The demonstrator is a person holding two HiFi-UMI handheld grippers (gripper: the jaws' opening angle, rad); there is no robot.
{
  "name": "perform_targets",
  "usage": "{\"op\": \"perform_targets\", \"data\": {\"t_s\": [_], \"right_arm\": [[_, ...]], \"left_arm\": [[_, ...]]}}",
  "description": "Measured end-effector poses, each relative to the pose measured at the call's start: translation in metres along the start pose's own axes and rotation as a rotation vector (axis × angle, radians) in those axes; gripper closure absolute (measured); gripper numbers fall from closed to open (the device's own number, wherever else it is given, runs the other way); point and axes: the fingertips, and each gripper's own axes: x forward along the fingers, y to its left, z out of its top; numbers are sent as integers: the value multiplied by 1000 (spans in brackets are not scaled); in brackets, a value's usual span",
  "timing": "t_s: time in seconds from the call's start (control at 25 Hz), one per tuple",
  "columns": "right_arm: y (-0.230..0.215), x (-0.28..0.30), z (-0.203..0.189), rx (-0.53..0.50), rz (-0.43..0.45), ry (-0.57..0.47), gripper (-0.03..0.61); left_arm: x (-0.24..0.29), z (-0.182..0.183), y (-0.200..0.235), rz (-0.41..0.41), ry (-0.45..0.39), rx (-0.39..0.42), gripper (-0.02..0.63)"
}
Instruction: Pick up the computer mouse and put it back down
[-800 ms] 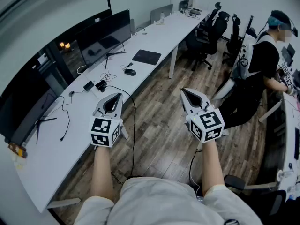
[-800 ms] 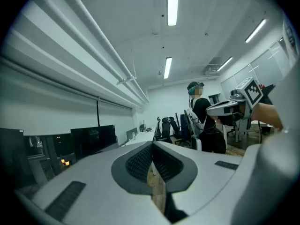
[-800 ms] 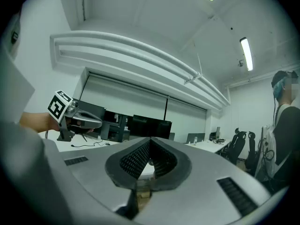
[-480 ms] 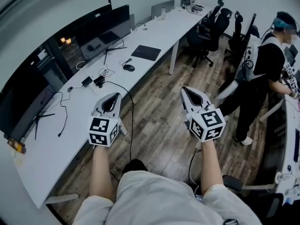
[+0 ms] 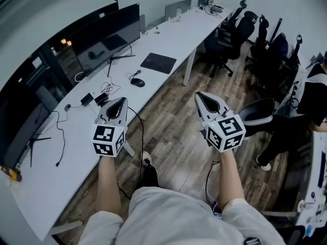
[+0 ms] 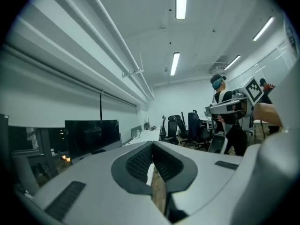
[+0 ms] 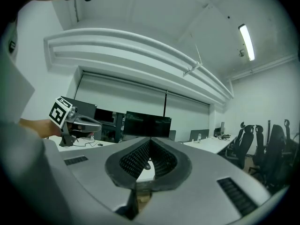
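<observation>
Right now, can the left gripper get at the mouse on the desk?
Probably not yet. The left gripper is near the desk edge with its jaws shut, and the mouse lies farther along, ahead of it. Nothing blocks the way; stepping forward and opening should do.

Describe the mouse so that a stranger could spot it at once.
On the long white desk along the left wall, find the flat black mouse pad near the end of the big monitor. Just nearer than it, on bare desk, lies the mouse: a small dark oval with a thin cord, rounded where the pad is flat and the adapters further along are boxy.
</observation>
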Motion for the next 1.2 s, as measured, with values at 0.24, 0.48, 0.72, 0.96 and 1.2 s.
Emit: {"op": "perform_targets", "data": {"t_s": [0.24,0.48,0.72,0.96,1.2], "right_arm": [[-33,123,12,-1,42,31,565],[-50,240,16,-2,115,60,565],[-49,341,-13,9,185,105,561],[-37,418,-75,49,341,216,464],[-21,485,-151,39,491,351,368]], "left_arm": [[96,1,80,7,28,-18,598],[172,-2,146,11,67,-13,598],[219,-35,200,39,119,-68,598],[245,-88,231,112,217,-153,598],[262,-138,247,210,315,-215,598]]}}
